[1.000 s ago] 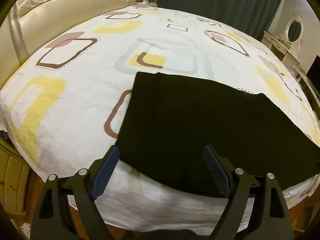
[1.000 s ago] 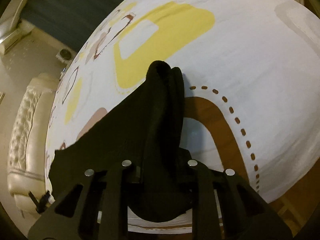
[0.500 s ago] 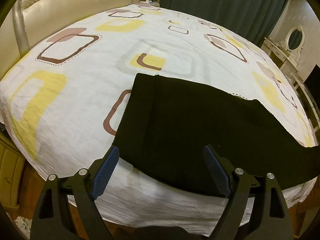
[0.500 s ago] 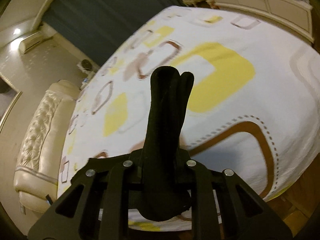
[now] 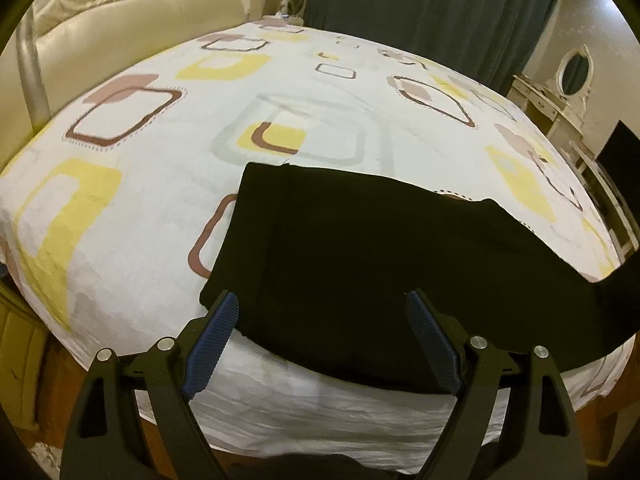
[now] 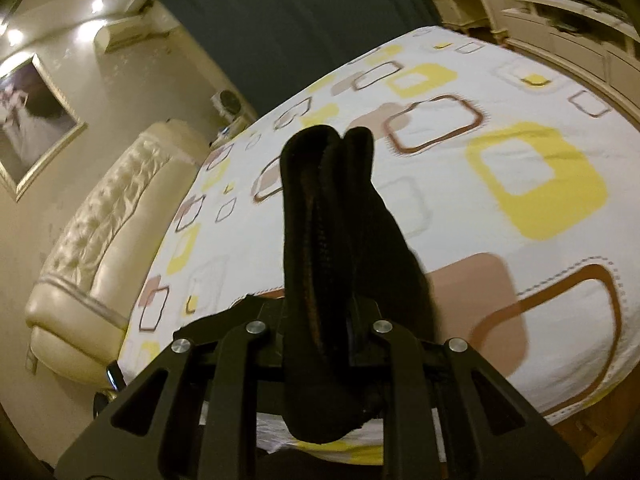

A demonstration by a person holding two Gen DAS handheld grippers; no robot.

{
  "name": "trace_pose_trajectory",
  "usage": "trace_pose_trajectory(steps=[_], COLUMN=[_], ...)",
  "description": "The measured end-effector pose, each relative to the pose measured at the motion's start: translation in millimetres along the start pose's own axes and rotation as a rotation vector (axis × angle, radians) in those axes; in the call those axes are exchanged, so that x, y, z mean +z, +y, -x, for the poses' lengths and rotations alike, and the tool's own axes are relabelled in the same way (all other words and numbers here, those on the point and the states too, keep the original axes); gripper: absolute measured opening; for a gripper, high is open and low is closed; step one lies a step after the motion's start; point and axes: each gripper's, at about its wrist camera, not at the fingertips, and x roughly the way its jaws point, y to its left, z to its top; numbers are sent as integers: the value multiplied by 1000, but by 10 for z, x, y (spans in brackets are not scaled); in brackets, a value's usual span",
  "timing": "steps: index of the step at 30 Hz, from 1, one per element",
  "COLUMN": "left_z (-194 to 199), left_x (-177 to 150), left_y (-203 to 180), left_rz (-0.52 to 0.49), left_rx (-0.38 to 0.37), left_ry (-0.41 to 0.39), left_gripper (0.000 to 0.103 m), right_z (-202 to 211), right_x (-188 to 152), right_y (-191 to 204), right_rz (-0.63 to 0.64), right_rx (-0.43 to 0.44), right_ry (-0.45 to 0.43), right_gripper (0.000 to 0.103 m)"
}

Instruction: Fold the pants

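Black pants [image 5: 360,264] lie flat on the patterned bedsheet [image 5: 160,184], waist end to the left, legs running off to the right where the cloth rises off the bed. My left gripper [image 5: 324,312] hovers open over the near edge of the pants, its blue pads [image 5: 212,336] apart and gripping nothing. In the right wrist view my right gripper [image 6: 320,320] is shut on a bunched end of the pants [image 6: 324,220], which sticks up between the fingers, lifted well above the bed.
A cream tufted headboard [image 5: 132,12] borders the bed at the far left. Dark curtains [image 5: 420,4] hang behind. A white dresser with an oval mirror [image 5: 576,72] stands at the right. A framed picture [image 6: 28,120] hangs on the wall.
My right gripper has risen and swung up with the pants end, so more of the room and bed shows. The right part of the pants has lifted off the bed. The left gripper stayed put.
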Motion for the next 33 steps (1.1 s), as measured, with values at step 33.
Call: trace_pose_trajectory(steps=[33], left_z=[-40], left_x=[-14], left_y=[-138], left_rz=[-50], left_rx=[-23], left_ry=[-11], left_gripper=[85], right_z=[-2243], right_x=[-1642], right_y=[1129], right_rz=[250], right_rx=[-224], right_ry=[331], right_gripper=[25])
